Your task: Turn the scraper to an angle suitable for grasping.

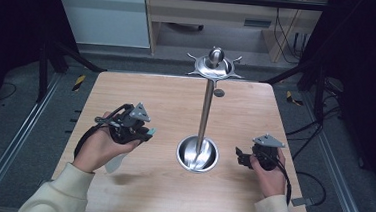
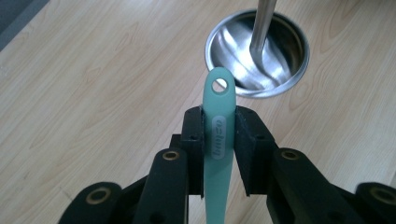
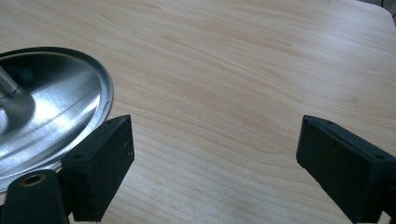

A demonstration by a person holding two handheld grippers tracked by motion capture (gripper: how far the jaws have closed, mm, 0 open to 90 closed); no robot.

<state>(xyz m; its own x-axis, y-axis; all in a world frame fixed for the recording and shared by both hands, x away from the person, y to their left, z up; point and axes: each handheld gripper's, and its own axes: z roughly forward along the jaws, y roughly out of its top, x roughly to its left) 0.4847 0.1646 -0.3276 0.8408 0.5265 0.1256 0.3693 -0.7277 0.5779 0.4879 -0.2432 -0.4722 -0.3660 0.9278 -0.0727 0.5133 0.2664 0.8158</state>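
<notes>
Your left gripper [image 2: 218, 135] is clenched on the spatula [image 2: 217, 140] handle, hang-hole end poking out fwd toward the stand [image 1: 205, 112], prob so it can go on a top hook. Right gripper [image 3: 215, 163] is released, idle over the table [image 3: 233, 70] by the stand's base.

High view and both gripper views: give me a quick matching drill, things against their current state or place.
Things:
1. left gripper
2. right gripper
3. teal spatula
4. steel stand

States:
A. jaws apart, nothing between them
B. upright at the table's middle, round base
C. jaws clamped on a handle
D. held, its holed end toward the stand's base

Pairs: 1-C, 2-A, 3-D, 4-B
</notes>
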